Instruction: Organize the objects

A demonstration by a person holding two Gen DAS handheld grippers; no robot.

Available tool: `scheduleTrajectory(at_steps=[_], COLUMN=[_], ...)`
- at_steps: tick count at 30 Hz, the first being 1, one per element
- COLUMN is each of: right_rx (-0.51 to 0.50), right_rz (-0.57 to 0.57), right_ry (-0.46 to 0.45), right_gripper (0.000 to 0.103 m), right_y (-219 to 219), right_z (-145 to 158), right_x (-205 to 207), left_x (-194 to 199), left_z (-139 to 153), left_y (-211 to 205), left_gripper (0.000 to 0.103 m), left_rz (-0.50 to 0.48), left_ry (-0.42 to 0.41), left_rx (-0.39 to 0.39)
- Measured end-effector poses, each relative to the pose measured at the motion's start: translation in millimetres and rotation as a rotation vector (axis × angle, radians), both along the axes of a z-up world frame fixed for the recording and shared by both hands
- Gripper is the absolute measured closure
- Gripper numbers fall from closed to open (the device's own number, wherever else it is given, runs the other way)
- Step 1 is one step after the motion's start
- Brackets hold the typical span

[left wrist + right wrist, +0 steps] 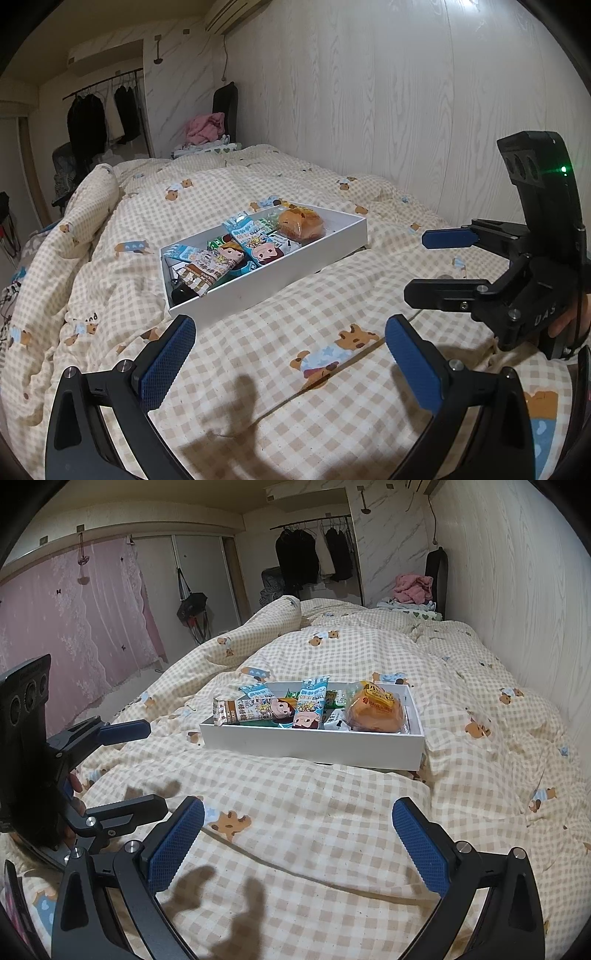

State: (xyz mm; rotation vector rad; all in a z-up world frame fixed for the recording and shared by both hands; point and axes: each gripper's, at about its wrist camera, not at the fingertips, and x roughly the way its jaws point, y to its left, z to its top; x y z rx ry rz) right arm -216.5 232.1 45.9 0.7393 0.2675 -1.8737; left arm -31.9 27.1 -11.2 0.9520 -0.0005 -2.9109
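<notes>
Left wrist view alone showing a black item (181,294) in the white box (258,284) of snacks (255,243) on the quilt (295,387), right alone pink curtains (74,620); left gripper (290,356) and right gripper (297,836) spread, empty, short of the box.

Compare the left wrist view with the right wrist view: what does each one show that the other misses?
Only the left wrist view shows the air conditioner high on the wall and the right gripper, open and empty.

Only the right wrist view shows the pink curtain, the black bag hanging by the door, and the left gripper, also open.

Both show the white box of snack packets on the checked duvet, the wrapped bun inside it, and the pink clothes beyond.
</notes>
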Motion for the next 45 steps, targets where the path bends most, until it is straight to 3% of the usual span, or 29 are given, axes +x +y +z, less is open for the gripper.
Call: scheduleTrajectory(at_steps=[45], right_rx=[0.009], right_rz=[0.000], right_ry=[-0.018], right_gripper=[0.000], right_y=[0.3], right_z=[-3.7], right_x=[-4.4], left_x=[-2.2], left_z=[-2.7], left_y=[-1.5], left_gripper=[0.000], left_rz=[0.000], left_ry=[-0.011], left_rx=[0.030])
